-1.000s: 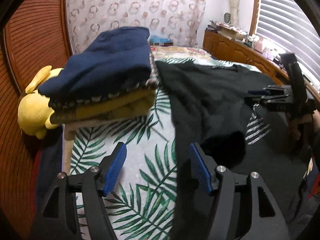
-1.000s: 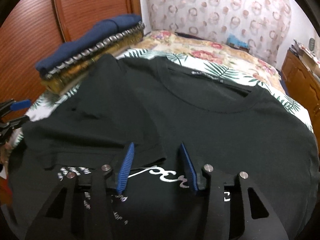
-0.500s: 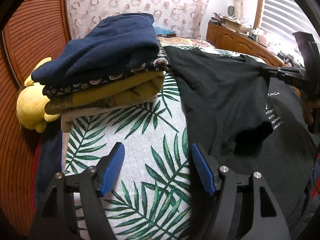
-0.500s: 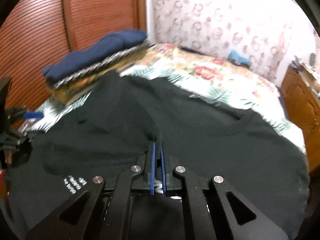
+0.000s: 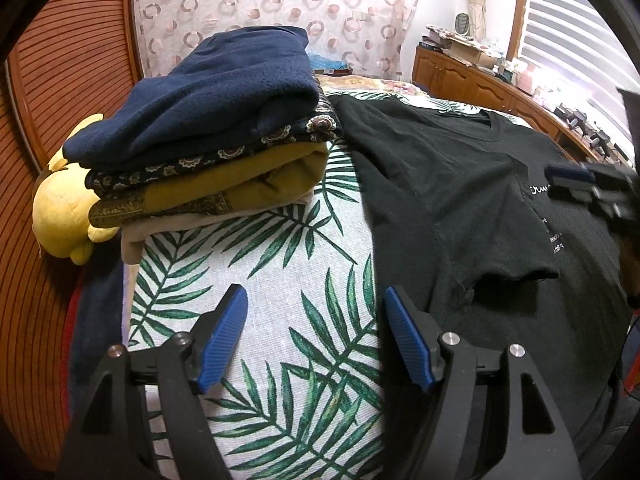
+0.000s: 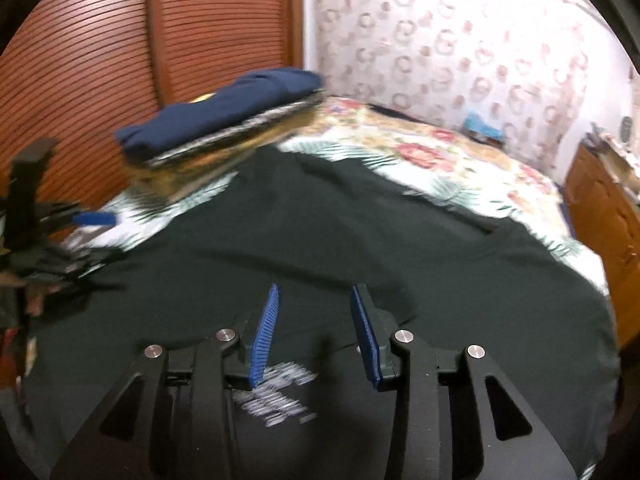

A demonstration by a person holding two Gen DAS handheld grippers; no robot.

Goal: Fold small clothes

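Observation:
A black T-shirt (image 5: 440,184) with white print lies flat on the leaf-print bed sheet (image 5: 280,264), its near sleeve (image 5: 516,268) folded in over the body. My left gripper (image 5: 316,320) is open above the sheet, its right pad at the shirt's side edge, with nothing between the pads. My right gripper (image 6: 316,312) hovers just over the shirt (image 6: 360,232) by the folded sleeve edge. Its jaws are opening, and no cloth is pinched between them. It also shows blurred at the right edge of the left wrist view as the right gripper (image 5: 592,188).
A stack of folded clothes (image 5: 208,120), navy on top, sits on the sheet left of the shirt, with a yellow plush toy (image 5: 60,216) beside it. A slatted wooden wardrobe (image 6: 120,60) stands to the left. A wooden dresser (image 6: 600,216) runs along the bed's right.
The right gripper closed on the shirt's sleeve half a second ago, then let go and rose a little. The sleeve now lies folded over the body. The left gripper stayed open and nearly still.

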